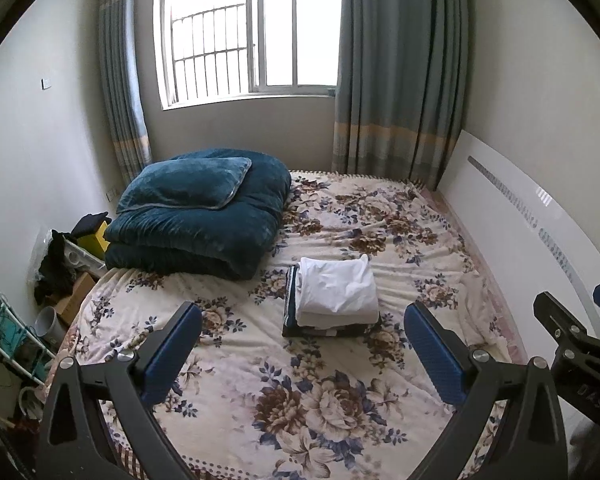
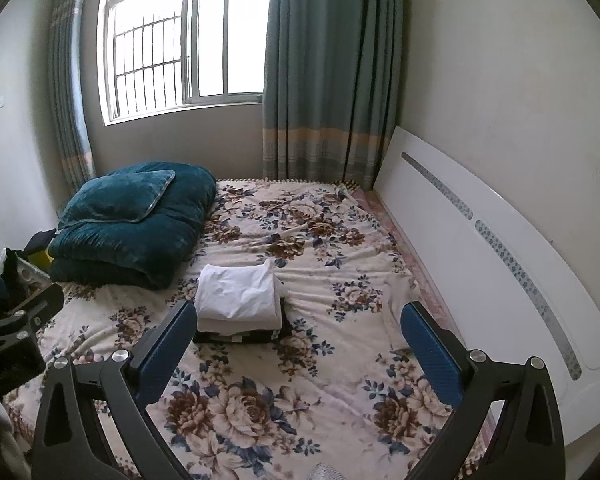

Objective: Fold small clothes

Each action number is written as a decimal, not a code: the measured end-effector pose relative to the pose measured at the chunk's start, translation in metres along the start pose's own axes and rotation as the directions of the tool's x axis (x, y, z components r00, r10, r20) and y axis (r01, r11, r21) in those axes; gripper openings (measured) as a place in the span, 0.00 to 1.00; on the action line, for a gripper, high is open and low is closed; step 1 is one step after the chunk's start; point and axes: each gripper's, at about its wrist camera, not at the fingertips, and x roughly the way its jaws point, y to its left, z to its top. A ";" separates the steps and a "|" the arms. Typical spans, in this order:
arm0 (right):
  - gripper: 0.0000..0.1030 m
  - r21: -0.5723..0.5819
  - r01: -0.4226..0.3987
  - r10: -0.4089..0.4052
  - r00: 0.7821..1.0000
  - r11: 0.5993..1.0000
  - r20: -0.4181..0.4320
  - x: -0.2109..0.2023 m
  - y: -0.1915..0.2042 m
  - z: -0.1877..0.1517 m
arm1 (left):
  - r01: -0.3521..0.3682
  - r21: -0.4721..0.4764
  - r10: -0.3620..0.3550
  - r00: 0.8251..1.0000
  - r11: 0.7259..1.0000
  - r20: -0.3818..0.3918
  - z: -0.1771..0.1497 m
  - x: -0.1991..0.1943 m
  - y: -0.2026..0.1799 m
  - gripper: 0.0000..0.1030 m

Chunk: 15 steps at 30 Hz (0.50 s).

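Note:
A small stack of folded clothes lies in the middle of the floral bedspread. A white garment tops the stack, and dark striped pieces sit beneath it. My left gripper hovers above the near part of the bed, open, with nothing between its blue pads. My right gripper is likewise open and empty, held back from the stack. The right gripper's black frame shows at the right edge of the left wrist view, and the left one at the left edge of the right wrist view.
A folded teal quilt with a pillow fills the bed's far left corner. A white headboard runs along the right wall. Boxes, dark clothing and a wire rack crowd the floor to the left. Curtains flank the window.

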 end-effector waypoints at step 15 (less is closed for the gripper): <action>1.00 0.011 -0.010 0.010 1.000 1.000 -0.005 -0.008 -0.004 -0.004 | -0.008 0.003 0.008 1.000 1.000 0.007 -0.001 -0.005 -0.005 1.00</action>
